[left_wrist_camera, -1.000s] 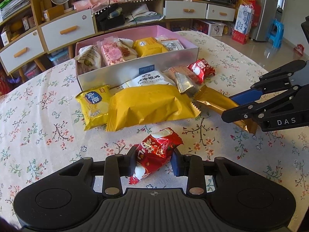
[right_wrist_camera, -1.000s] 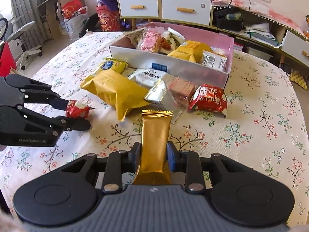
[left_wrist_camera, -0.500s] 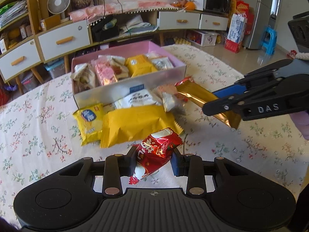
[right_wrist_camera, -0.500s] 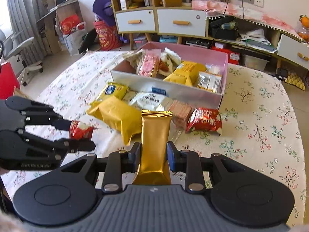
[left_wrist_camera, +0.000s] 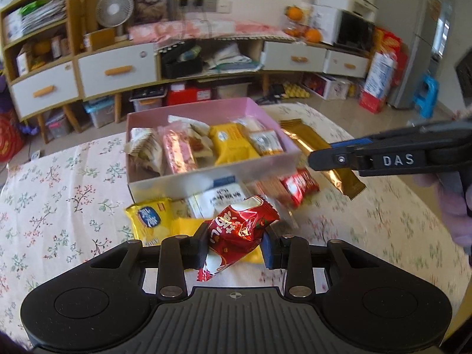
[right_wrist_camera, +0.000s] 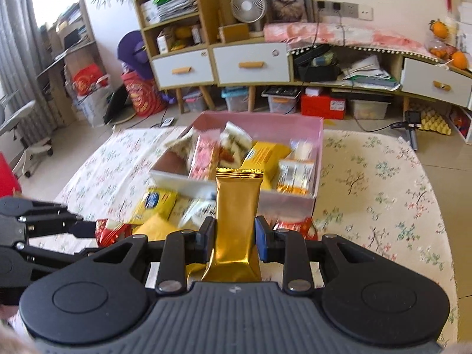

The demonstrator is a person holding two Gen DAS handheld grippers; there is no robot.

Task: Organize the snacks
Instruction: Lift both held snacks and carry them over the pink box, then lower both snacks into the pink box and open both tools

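My left gripper (left_wrist_camera: 234,243) is shut on a red foil snack packet (left_wrist_camera: 236,230), held in the air above the table. My right gripper (right_wrist_camera: 234,236) is shut on a long gold snack bar (right_wrist_camera: 237,203), also lifted. The gold snack bar (left_wrist_camera: 318,153) and the right gripper (left_wrist_camera: 318,159) show at the right in the left wrist view, beside the box's right end. The pink-lined box (left_wrist_camera: 206,177) ahead holds several packets. In the right wrist view the left gripper (right_wrist_camera: 85,230) is at the lower left with the red foil snack packet (right_wrist_camera: 113,231).
Loose snacks lie in front of the box (right_wrist_camera: 315,159): a yellow biscuit pack (left_wrist_camera: 150,221), a white pack (left_wrist_camera: 218,197), a red pack (left_wrist_camera: 298,185). The floral tablecloth (left_wrist_camera: 59,200) has open cloth left and right. Cabinets (right_wrist_camera: 250,65) and floor clutter stand beyond the table.
Both grippers have risen with their snacks off the table. The box now sits lower and nearer in both views. The right gripper with the gold bar has moved up beside the box's right end.
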